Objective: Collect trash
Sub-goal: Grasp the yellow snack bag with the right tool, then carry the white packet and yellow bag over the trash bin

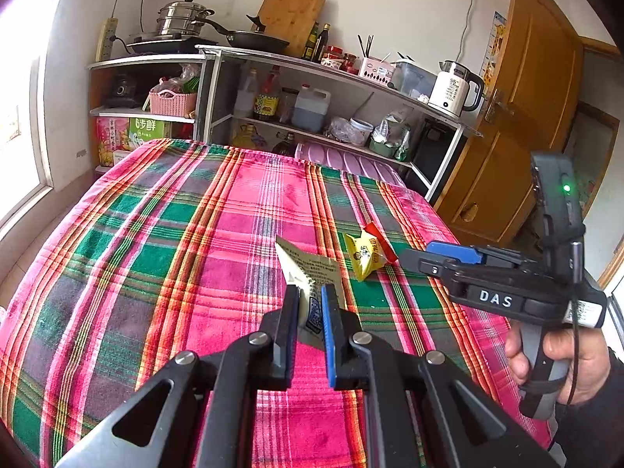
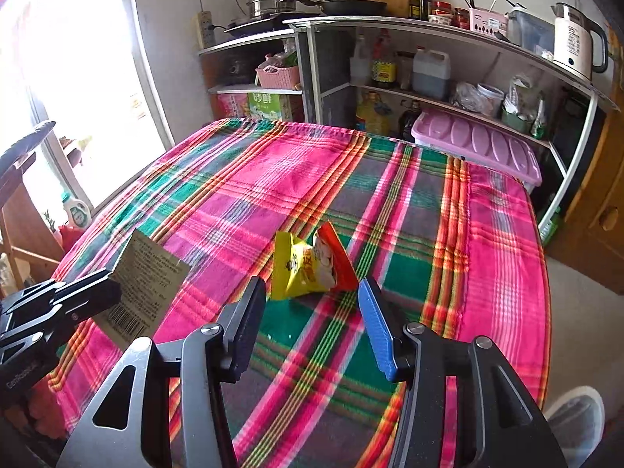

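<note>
Left tool (image 1: 308, 304) clamped on tan packet (image 1: 308, 269) above plaid surface (image 1: 163, 257); right tool (image 2: 312, 312) wide open, empty, near yellow wrapper (image 2: 308, 265).

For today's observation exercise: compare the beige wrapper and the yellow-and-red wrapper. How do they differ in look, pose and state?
The beige wrapper is plain with fine print and a barcode; the yellow-and-red wrapper is bright.
The beige wrapper is lifted, pinched in the left gripper; the yellow-and-red wrapper lies crumpled on the plaid cloth, in front of the open right gripper.
Both are empty snack packets.
</note>
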